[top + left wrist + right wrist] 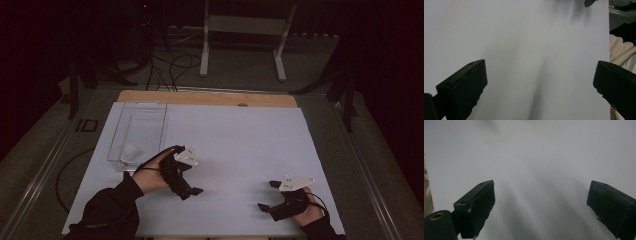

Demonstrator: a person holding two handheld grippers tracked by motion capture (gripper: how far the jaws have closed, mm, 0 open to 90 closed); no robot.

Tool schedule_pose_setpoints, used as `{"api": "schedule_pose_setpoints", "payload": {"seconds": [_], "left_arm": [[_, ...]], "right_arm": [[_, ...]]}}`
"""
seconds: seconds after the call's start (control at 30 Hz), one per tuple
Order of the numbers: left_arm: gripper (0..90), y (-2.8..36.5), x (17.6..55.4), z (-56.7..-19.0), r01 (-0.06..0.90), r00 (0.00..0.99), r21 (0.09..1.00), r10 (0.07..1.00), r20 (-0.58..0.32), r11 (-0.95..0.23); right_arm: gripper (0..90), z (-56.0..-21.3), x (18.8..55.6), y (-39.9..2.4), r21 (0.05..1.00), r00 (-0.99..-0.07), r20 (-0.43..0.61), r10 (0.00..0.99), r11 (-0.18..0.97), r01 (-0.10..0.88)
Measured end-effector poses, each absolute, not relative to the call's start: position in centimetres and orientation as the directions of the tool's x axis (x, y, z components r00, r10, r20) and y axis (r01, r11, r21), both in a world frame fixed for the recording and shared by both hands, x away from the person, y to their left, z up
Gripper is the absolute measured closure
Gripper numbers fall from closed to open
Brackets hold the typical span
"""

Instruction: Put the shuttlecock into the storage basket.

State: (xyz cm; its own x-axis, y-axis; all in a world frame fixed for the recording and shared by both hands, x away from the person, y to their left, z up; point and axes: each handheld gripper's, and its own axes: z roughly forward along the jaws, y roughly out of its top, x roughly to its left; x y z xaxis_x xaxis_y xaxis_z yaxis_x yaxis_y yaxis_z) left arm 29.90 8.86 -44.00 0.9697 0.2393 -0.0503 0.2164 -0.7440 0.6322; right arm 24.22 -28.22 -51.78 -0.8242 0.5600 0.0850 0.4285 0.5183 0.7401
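My left gripper (pixel 192 176) hovers over the white table top (pixel 235 135) at centre left, held in a dark-sleeved hand. It is open, and its own view shows the jaws wide apart over bare white surface (pixel 541 71). My right gripper (pixel 267 195) sits near the front right edge, pointing left. It is open as well, with nothing between its jaws (pixel 541 190). A clear plastic tray (pixel 142 117) lies at the back left of the table with a small white object (pixel 129 153) at its near end, just left of the left gripper.
A wooden strip (pixel 210 98) borders the table's far edge. Beyond it are a white metal stand (pixel 205 45) and black cables (pixel 172 67) on the floor. The room around is dark. Cream cloth (pixel 621 52) lies past the table edge in the left gripper view.
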Motion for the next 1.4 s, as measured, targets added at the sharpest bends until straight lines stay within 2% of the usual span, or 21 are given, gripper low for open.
{"api": "schedule_pose_setpoints", "payload": {"seconds": [1.1, 1.4], "left_arm": [[0.1, 13.9, 27.7, -48.1, 0.3, 0.943, 0.634, 0.321, -0.085, -0.713], [0.0, 15.8, 27.1, -49.0, 0.329, 0.926, 0.664, 0.367, -0.088, -0.672]], "right_arm": [[7.9, -51.8, 24.1, -28.1, 0.74, -0.83, 0.068, 0.554, 0.53, 0.415], [7.9, -51.7, 24.1, -28.1, 0.745, -0.832, 0.055, 0.552, 0.532, 0.402]]}}
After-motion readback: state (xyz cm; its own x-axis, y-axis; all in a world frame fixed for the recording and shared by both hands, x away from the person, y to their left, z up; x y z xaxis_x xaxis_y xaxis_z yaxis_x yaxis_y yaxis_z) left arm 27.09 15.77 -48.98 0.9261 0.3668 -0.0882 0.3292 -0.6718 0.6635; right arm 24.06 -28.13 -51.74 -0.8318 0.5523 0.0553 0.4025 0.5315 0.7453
